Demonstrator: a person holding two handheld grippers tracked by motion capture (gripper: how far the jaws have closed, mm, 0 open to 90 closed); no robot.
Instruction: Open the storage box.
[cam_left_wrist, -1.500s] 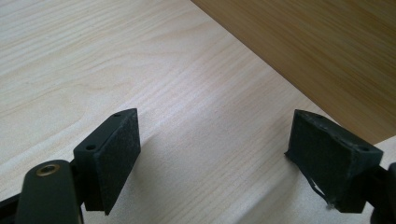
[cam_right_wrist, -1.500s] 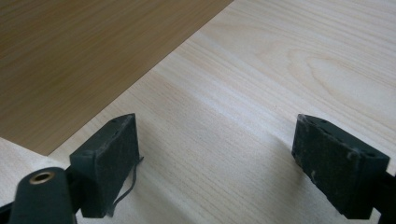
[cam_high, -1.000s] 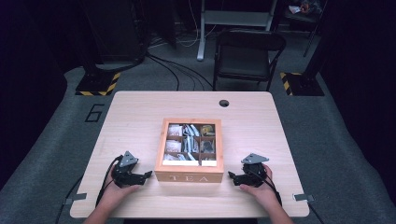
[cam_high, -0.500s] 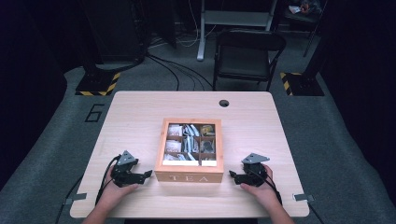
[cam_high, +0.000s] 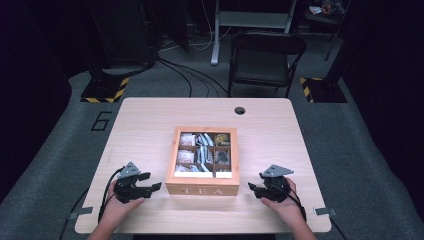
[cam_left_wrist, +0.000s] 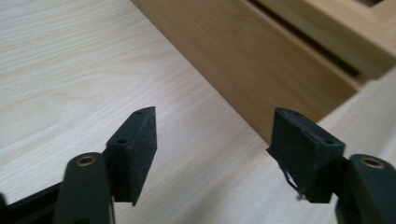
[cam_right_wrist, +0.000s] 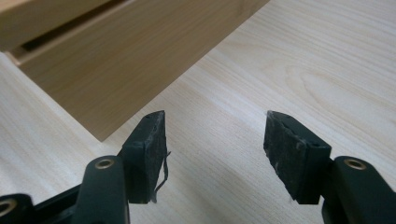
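One wooden table (cam_high: 150, 125), light grain, with one round cable hole (cam_high: 240, 110) near its far edge. One folding chair (cam_high: 265, 55) stands on the floor beyond it.

One wooden tea box (cam_high: 202, 189) sits at the table's middle, toward the near edge. It is close to square, with no clear long axis; its lettered front, reading TEA, faces the person, its sides square to the table edges. Inside, dividers form nine compartments in three rows of three, holding tea bags; their count cannot be told.

Two grippers, one per hand. The left gripper (cam_high: 151, 187) lies just left of the box's front corner, pointing toward it; its jaws have just been closing and stand apart, nothing between them. The right gripper (cam_high: 254, 188) lies just right of the opposite front corner, pointing inward; its jaws have likewise been closing, apart and empty.
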